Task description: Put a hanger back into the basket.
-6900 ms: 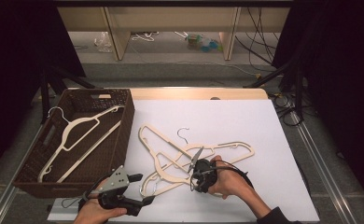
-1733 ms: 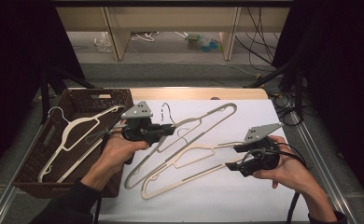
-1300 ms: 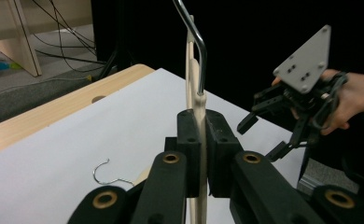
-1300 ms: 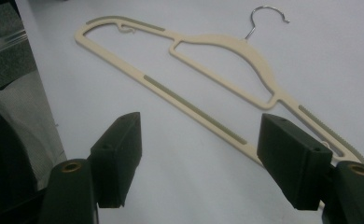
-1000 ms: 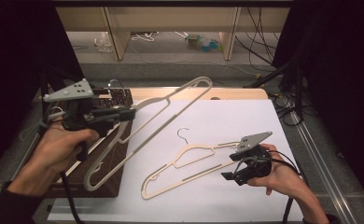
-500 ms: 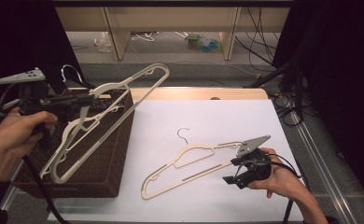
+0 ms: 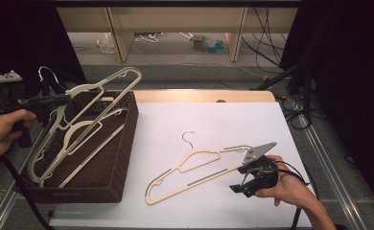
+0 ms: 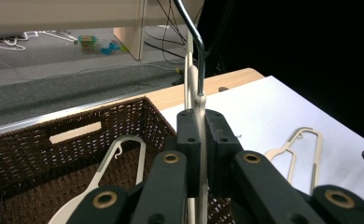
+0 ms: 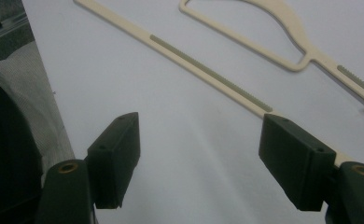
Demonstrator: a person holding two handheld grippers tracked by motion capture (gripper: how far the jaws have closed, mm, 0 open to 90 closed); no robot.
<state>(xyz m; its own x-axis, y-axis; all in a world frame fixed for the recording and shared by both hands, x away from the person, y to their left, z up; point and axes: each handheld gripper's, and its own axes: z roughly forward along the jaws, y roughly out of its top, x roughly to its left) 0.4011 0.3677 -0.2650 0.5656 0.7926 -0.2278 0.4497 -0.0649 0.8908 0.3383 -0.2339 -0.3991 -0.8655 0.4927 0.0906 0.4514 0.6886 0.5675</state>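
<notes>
Cream hanger [image 7: 87, 112], light, stiff, slick plastic, is held over wicker basket [image 7: 122, 158] by left tool [image 7: 55, 100], clenched at neck, best grip pt; right tool [image 7: 246, 184] rests released on worktop [image 7: 223, 120] nr 2nd hanger [image 7: 194, 165]

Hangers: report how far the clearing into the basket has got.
Done: one hanger already lies in the basket. In hand: the left gripper is shut on a second hanger by its neck, holding it tilted over the basket, not yet released. Left: a third hanger lies on the white mat, beside the open right gripper.
</notes>
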